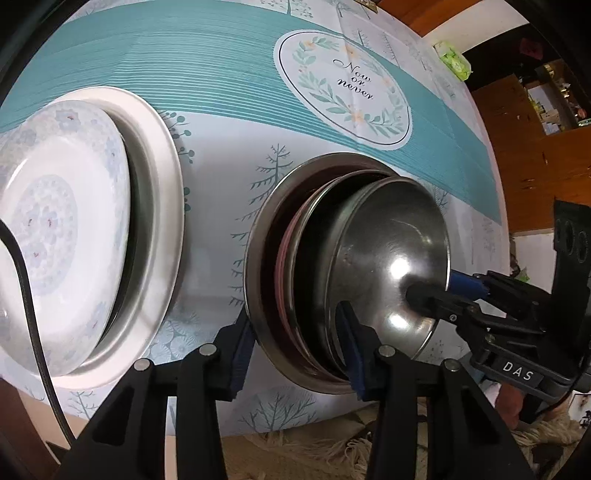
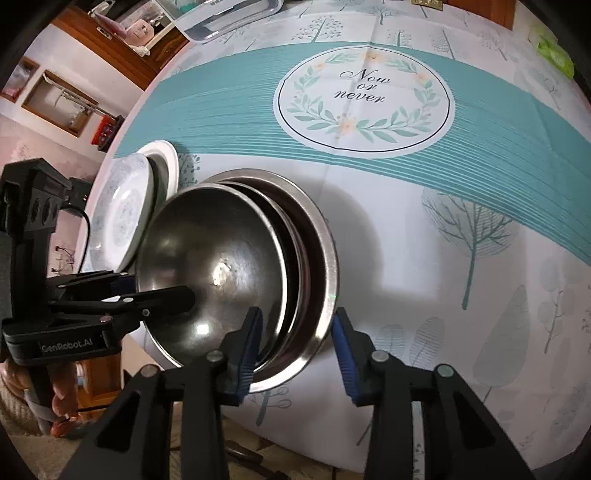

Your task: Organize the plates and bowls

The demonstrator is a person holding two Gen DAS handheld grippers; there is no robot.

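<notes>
A stack of steel dishes stands on the tablecloth: a wide steel plate [image 1: 258,266] [image 2: 325,266] at the bottom, several dishes in it, and a shiny steel bowl [image 1: 391,258] [image 2: 210,266] on top. My left gripper [image 1: 299,347] is open, its fingers astride the near rim of the stack. My right gripper [image 2: 295,350] is open, astride the stack's rim too. In the left wrist view the right gripper's fingers [image 1: 436,295] sit at the bowl's rim; in the right wrist view the left gripper's fingers [image 2: 155,295] do. A floral white bowl [image 1: 55,236] [image 2: 125,210] rests in a white plate [image 1: 162,206] [image 2: 166,162].
The round table carries a teal and white cloth with a "Now or never" medallion [image 1: 347,85] [image 2: 364,99]. A clear plastic tray [image 2: 229,14] stands at the far edge. A green packet [image 1: 456,61] [image 2: 554,51] lies at the far right. The table edge and a fringed rug [image 1: 314,443] are near.
</notes>
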